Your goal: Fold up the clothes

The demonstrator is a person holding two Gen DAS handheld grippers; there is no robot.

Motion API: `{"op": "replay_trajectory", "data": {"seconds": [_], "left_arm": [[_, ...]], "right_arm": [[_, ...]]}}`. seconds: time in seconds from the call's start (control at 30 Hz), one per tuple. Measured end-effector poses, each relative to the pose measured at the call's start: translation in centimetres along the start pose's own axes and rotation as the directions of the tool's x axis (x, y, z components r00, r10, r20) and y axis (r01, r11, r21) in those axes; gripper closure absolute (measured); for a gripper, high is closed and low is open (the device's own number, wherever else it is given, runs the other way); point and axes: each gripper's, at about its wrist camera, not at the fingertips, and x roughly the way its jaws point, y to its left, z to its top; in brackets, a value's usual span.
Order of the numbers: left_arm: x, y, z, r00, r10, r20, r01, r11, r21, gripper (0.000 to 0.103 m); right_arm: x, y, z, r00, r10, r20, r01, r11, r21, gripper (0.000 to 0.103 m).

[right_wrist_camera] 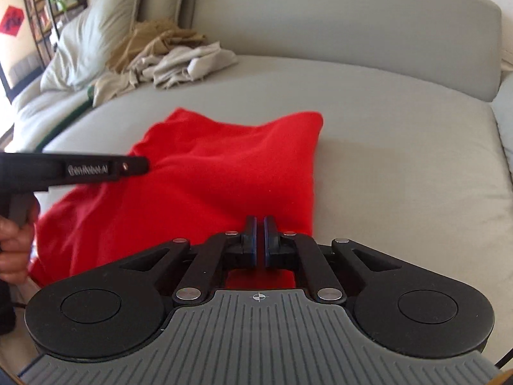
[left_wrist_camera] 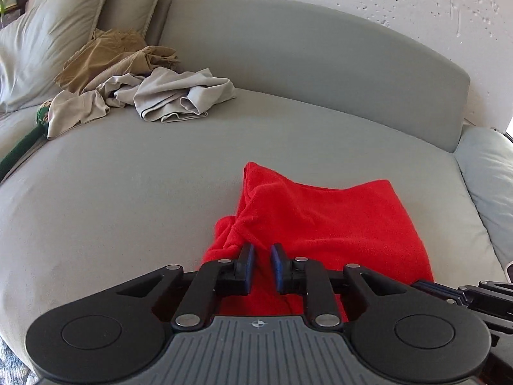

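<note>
The left gripper (left_wrist_camera: 262, 252) is hovering with fingers parted over the red garment (left_wrist_camera: 320, 218) on the sofa (left_wrist_camera: 128, 192). The right gripper (right_wrist_camera: 260, 224) is pinching that garment's near edge with fingers nearly closed.

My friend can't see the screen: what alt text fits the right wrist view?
A red garment lies rumpled on a grey sofa, the right gripper at its near edge, jaws almost closed. Unfolded beige clothes sit behind.
</note>
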Motion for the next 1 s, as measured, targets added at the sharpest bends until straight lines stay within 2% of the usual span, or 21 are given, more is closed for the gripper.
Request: {"op": "replay_trajectory", "data": {"seconds": [0.07,0.13,0.17,0.23,0.3,0.43,0.57,0.63,0.7,0.77,0.83,0.9,0.93,1.0], "left_arm": [[-0.3,0.6,0.1,1.000,-0.024,0.007,0.025,0.999,-0.033,0.083],[-1.1,1.1,0.2,0.995,-0.093,0.040,0.096,0.992,-0.086,0.087],[-1.6,1.4,0.3,0.989,-0.132,0.061,0.138,0.985,-0.107,0.087],[-1.7,1.1,0.6,0.983,-0.166,0.081,0.174,0.980,-0.100,0.087],[-0.6,0.5,1.0,0.991,-0.130,0.045,0.133,0.987,-0.085,0.087],[2.2,-0.7,1.8,0.998,-0.019,-0.054,0.016,0.998,-0.056,0.087],[3.0,-0.4,2.3,0.998,-0.019,-0.063,0.014,0.996,-0.090,0.087],[3.4,-0.2,2.6,0.998,-0.019,-0.068,0.012,0.994,-0.107,0.087],[3.6,0.1,2.8,0.997,-0.025,-0.068,0.016,0.992,-0.127,0.087],[3.3,0.6,2.9,0.997,-0.060,-0.044,0.053,0.986,-0.158,0.087],[3.5,0.4,3.4,0.995,-0.095,-0.039,0.089,0.985,-0.147,0.087],[3.7,0.3,4.0,0.991,-0.130,-0.034,0.124,0.983,-0.135,0.087],[3.9,0.2,4.3,0.989,-0.147,-0.032,0.142,0.981,-0.129,0.087],[4.1,0.1,4.8,0.983,-0.182,-0.027,0.178,0.977,-0.118,0.088]], "right_arm": [[-0.3,0.2,0.1,1.000,-0.006,-0.001,0.006,1.000,-0.025,0.096],[-1.0,0.0,0.5,1.000,0.002,-0.011,-0.002,1.000,-0.017,0.093],[-1.6,-0.3,0.7,1.000,0.008,-0.004,-0.008,1.000,-0.007,0.090],[-2.7,-0.9,1.1,0.999,0.016,0.042,-0.016,1.000,0.009,0.084],[-3.1,-1.5,1.9,0.996,0.021,0.085,-0.024,0.999,0.029,0.079],[-0.2,-1.8,4.7,0.996,0.064,0.066,-0.068,0.996,0.059,0.079],[5.2,-0.3,7.2,0.986,0.156,-0.062,-0.152,0.987,0.058,0.079],[8.0,0.3,8.0,0.977,0.173,-0.121,-0.163,0.983,0.088,0.080],[10.0,0.4,8.8,0.982,0.138,-0.127,-0.124,0.986,0.110,0.081],[11.9,0.2,9.7,0.990,0.072,-0.119,-0.059,0.993,0.103,0.082],[13.3,-0.5,10.6,0.992,0.003,-0.123,0.011,0.993,0.115,0.085],[14.2,-1.6,11.4,0.990,-0.054,-0.126,0.073,0.986,0.153,0.081],[13.8,-2.3,11.6,0.993,-0.062,-0.101,0.079,0.980,0.183,0.079],[12.1,-3.8,11.5,0.999,-0.014,-0.040,0.024,0.968,0.249,0.079]]}}
